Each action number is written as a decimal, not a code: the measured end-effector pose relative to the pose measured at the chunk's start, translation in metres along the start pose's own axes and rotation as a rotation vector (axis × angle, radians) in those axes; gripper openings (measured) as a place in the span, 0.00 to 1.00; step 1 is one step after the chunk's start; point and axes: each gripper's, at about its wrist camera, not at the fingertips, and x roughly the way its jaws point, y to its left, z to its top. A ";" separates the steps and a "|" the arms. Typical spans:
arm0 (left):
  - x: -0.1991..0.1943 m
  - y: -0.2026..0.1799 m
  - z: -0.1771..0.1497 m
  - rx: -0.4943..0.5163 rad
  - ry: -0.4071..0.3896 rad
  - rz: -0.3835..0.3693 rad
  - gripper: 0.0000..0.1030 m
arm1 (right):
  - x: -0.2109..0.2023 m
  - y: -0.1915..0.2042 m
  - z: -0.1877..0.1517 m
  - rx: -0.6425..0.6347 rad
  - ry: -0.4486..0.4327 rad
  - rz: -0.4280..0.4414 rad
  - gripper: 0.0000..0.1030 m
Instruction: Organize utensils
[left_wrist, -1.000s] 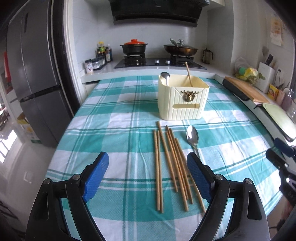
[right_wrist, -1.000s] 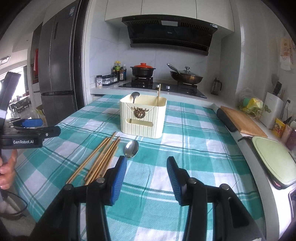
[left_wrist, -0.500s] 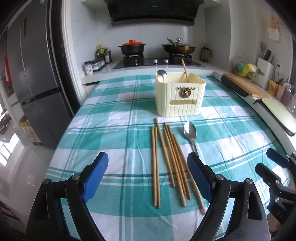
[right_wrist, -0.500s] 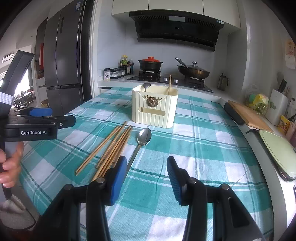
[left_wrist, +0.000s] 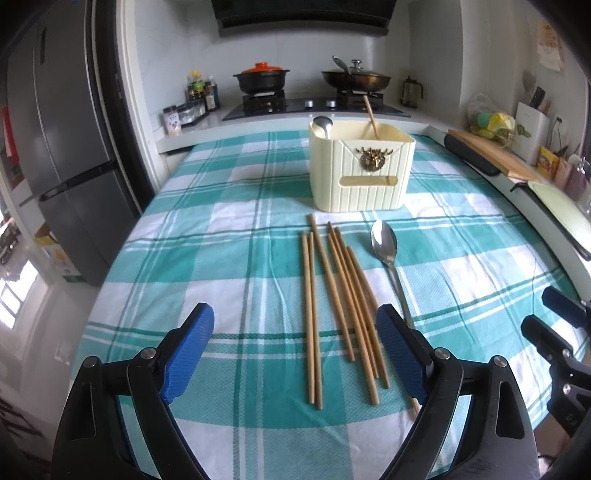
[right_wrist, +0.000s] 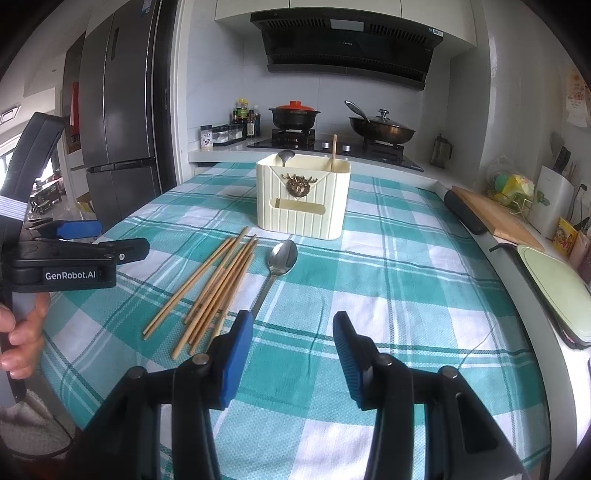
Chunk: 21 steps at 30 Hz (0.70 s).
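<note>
Several wooden chopsticks (left_wrist: 340, 291) (right_wrist: 218, 284) lie side by side on the teal checked tablecloth, and a metal spoon (left_wrist: 384, 243) (right_wrist: 282, 256) rests just to their right. Behind them stands a cream utensil holder (left_wrist: 360, 177) (right_wrist: 303, 199) with a spoon and one chopstick inside. My left gripper (left_wrist: 291, 321) (right_wrist: 85, 240) hovers open over the near ends of the chopsticks, holding nothing. My right gripper (right_wrist: 293, 321) (left_wrist: 554, 314) is open and empty, and hangs above the cloth just right of the spoon's handle.
A hob with a red-lidded pot (left_wrist: 260, 79) and a wok (left_wrist: 356, 77) sits behind the table. A grey fridge (left_wrist: 62, 147) stands at the left. A wooden board (right_wrist: 495, 216) and a pale green tray (right_wrist: 554, 288) lie along the right counter. A hand (right_wrist: 22, 332) grips the left tool.
Nothing on the table has moved. Both grippers hover about where they were, with their jaws spread as before.
</note>
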 end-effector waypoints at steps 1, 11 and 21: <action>0.005 0.006 -0.001 -0.022 0.020 -0.011 0.88 | 0.001 -0.001 -0.001 0.002 0.003 -0.003 0.45; 0.035 0.066 -0.010 -0.194 0.085 -0.045 0.88 | 0.030 -0.011 -0.008 0.060 0.090 0.007 0.45; 0.078 0.055 0.001 -0.108 0.137 -0.102 0.88 | 0.061 -0.013 -0.012 0.111 0.180 0.053 0.45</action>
